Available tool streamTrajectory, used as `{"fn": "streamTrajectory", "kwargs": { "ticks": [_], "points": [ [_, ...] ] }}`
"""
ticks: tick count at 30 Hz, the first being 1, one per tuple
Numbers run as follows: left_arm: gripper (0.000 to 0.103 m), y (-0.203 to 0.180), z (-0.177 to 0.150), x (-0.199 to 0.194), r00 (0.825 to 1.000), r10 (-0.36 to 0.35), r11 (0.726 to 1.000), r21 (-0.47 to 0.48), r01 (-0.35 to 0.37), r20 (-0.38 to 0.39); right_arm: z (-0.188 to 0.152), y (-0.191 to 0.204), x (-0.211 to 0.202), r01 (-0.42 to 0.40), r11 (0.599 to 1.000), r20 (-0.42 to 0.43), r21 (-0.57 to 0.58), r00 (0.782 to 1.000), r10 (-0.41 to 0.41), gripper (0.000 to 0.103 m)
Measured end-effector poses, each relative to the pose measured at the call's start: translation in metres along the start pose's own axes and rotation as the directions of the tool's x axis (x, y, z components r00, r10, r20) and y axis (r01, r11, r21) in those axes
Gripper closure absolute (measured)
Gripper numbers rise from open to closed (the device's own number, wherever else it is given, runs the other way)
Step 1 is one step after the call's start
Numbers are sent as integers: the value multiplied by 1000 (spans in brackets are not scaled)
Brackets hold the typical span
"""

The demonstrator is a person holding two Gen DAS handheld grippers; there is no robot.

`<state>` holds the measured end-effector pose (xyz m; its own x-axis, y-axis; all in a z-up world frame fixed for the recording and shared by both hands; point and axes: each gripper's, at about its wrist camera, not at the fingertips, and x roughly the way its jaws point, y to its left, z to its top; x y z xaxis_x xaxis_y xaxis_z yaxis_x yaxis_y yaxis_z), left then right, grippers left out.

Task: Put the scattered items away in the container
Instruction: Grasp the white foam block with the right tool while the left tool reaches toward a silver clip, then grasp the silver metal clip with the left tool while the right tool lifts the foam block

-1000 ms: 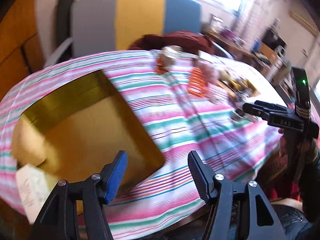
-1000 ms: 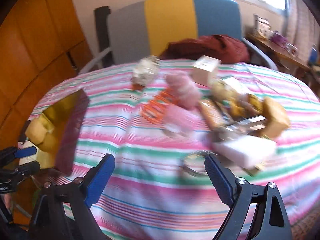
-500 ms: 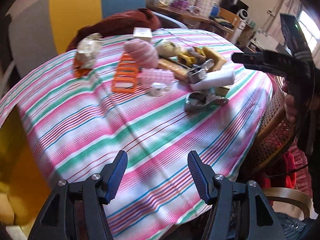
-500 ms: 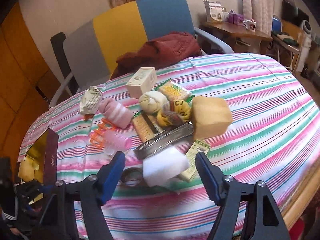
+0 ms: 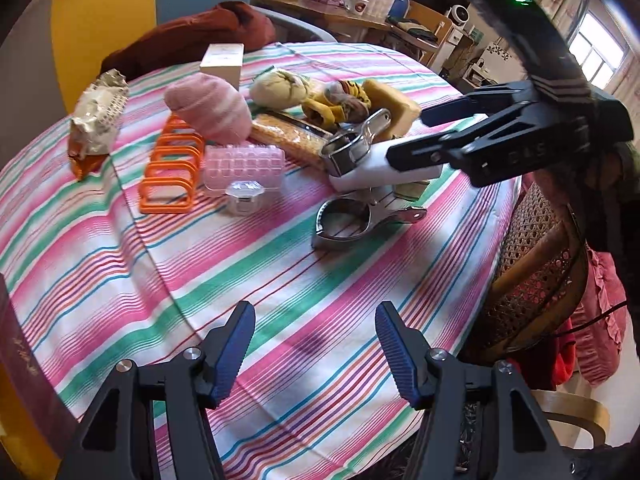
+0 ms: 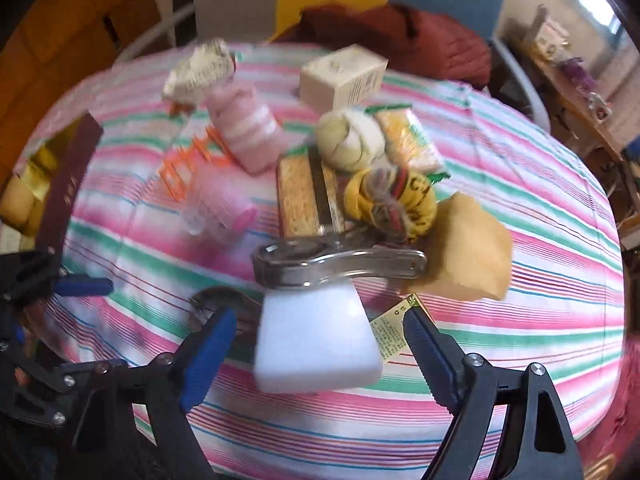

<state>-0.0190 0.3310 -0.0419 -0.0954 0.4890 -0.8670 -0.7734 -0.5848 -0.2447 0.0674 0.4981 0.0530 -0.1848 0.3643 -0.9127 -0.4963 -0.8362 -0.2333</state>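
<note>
The white foam block (image 6: 316, 336) lies at the near edge of the pile, and a metal press (image 6: 340, 266) rests on its far end. My right gripper (image 6: 318, 344) is open, one finger on each side of the block with gaps showing. In the left wrist view the right gripper (image 5: 408, 138) straddles the white block (image 5: 372, 174). My left gripper (image 5: 316, 354) is open over bare striped cloth, holding nothing. The gold box with a maroon wall (image 6: 68, 184) stands at the table's left edge; a beige item lies inside.
The pile holds a pink sock roll (image 5: 208, 108), an orange rack (image 5: 172, 168), a pink ridged case (image 5: 244, 166), a metal clip (image 5: 360, 220), a yellow sponge (image 6: 468, 248), snack packs and a cream carton (image 6: 344, 76). A wicker chair (image 5: 532, 272) stands at the right.
The left view swung from the gold box across to the pile. My right gripper moved down and in until the white block sits between its open fingers.
</note>
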Motion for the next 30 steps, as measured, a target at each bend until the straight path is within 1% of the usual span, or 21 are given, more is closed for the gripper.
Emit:
{"fn": "streamTrajectory", "kwargs": {
  "ticks": [1,3,4,5,6,7,10,13,16,19,21,24,26,27,30],
  "points": [
    [40,0,1,2,1000,-2,1000,-1,2,-3,1,-2,6,-5,1000,-26,6,1000,5,17],
    [40,0,4,5,1000,-10,1000,-1,10,-5,4,-6,11,-12,1000,-48,6,999,12,19],
    [40,0,7,6,1000,-16,1000,-2,16,-5,4,-6,12,-4,1000,-55,-8,998,4,26],
    [40,0,10,7,1000,-22,1000,-3,22,-5,4,-5,13,-2,1000,-62,-19,998,0,34],
    [40,-2,14,8,999,-32,999,-2,32,-2,3,-3,13,-14,999,-70,-34,997,12,36],
    [40,-4,16,8,999,-41,999,-1,41,1,2,-1,12,-27,998,-82,-61,996,22,44],
    [41,-10,26,12,998,-64,998,4,64,4,1,-1,7,4,994,-94,-110,995,-14,44],
    [44,-20,36,21,996,-92,996,1,92,-2,-1,-12,1,-6,996,-92,-86,996,-2,45],
    [46,-28,46,32,995,-102,995,-13,101,-14,-5,-19,1,-30,997,-96,-65,995,24,45],
    [50,-31,56,45,994,-98,994,-55,96,-38,-9,-24,4,-53,999,-90,13,995,54,44],
    [53,-29,62,54,994,-91,991,-100,84,-60,-11,-30,4,-76,996,-80,52,994,80,44],
    [57,-26,69,67,992,-88,983,-172,71,-92,-10,-36,0,-102,992,-59,81,993,107,44],
    [62,-28,72,71,992,-74,981,-188,54,-101,-11,-38,-1,-118,988,-54,103,991,124,44],
    [62,-30,73,74,992,-58,981,-190,36,-109,-10,-39,-1,-130,986,-47,108,990,136,44],
    [62,-31,78,80,993,-48,975,-219,23,-110,-8,-42,-2,-155,981,-26,112,987,159,44]
  ]
}}
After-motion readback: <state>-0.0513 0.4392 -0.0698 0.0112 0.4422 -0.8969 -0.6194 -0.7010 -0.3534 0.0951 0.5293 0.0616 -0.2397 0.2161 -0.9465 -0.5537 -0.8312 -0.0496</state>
